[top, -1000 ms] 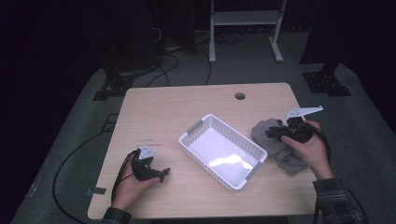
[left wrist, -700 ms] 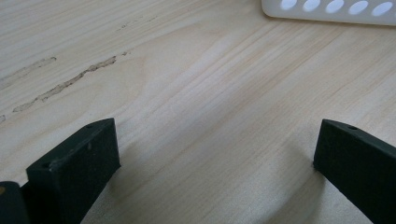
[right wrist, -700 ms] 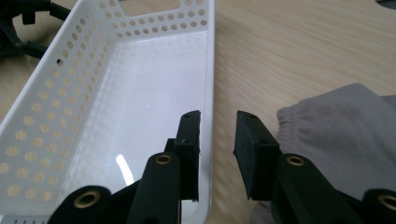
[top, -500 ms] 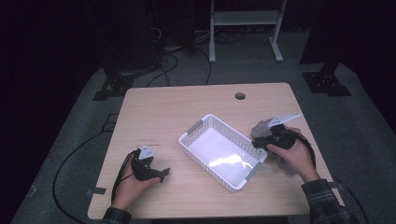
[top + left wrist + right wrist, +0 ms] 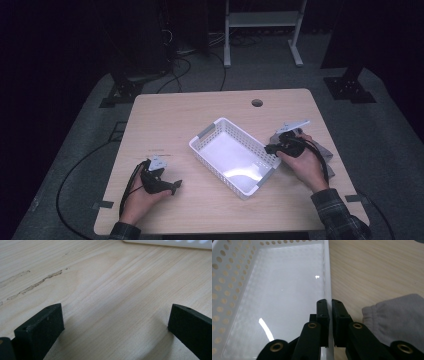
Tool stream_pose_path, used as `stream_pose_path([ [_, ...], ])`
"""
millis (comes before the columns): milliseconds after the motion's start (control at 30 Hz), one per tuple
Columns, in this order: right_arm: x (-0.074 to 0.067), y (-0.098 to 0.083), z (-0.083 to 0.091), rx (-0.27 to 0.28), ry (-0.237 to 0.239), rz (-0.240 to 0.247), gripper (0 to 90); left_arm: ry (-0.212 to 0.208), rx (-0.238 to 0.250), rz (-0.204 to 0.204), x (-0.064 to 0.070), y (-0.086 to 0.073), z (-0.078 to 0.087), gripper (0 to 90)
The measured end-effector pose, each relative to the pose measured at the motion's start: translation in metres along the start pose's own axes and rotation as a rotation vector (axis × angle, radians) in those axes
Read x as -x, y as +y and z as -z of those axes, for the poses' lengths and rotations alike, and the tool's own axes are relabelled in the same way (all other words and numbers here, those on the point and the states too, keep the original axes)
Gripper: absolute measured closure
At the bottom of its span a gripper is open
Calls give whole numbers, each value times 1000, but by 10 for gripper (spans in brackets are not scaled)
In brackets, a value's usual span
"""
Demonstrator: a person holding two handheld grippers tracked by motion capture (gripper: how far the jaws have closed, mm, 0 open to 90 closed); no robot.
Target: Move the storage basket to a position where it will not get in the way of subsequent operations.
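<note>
**Ana:** Dark room all round, cables on a grey floor, and a pale wooden desk [image 5: 200,115] in the middle. What sits on it?

**Ben:** Near the centre of that desk, turned at an angle, a white perforated basket [image 5: 220,131] with grey handles. Nothing lies inside it; its bottom shines under the light.

**Ana:** And the right tongs [image 5: 330,305]?

**Ben:** They are at the basket's right long wall. In the right gripper view one jaw stands inside the basket, the other outside, with the thin white wall between them. The jaws have just been closing and now pinch that rim, almost together. From above, the right tongs [image 5: 270,148] meet the basket close to its near right corner, and the right hand [image 5: 305,165] comes in from the desk's right front.

**Ana:** Anything beside them?

**Ben:** A grey garment [image 5: 397,317] with a ribbed cuff, crumpled on the desk just right of the basket, apart from the wall. In the high view it peeks out behind the right hand.

**Ana:** The other side?

**Ben:** The left tongs [image 5: 115,322] rest low over bare wood at the front left, well apart from the basket, jaws spread wide with nothing between them. The left hand [image 5: 142,192] holds them there, a cable trailing off the desk's edge.
</note>
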State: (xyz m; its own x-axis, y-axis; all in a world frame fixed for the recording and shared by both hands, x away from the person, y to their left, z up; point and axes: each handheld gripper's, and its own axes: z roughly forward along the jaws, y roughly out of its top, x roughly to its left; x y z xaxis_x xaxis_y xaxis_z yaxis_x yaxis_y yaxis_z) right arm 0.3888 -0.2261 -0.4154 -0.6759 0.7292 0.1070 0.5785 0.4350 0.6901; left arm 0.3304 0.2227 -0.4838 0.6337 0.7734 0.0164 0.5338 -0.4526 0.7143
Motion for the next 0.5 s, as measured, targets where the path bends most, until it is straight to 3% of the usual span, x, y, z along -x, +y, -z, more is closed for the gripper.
stream_pose_path([
  [500, -15, 37, -38, 13, -41, -22, 844, 0, 1, -4, 0, 0, 0, 0],
])
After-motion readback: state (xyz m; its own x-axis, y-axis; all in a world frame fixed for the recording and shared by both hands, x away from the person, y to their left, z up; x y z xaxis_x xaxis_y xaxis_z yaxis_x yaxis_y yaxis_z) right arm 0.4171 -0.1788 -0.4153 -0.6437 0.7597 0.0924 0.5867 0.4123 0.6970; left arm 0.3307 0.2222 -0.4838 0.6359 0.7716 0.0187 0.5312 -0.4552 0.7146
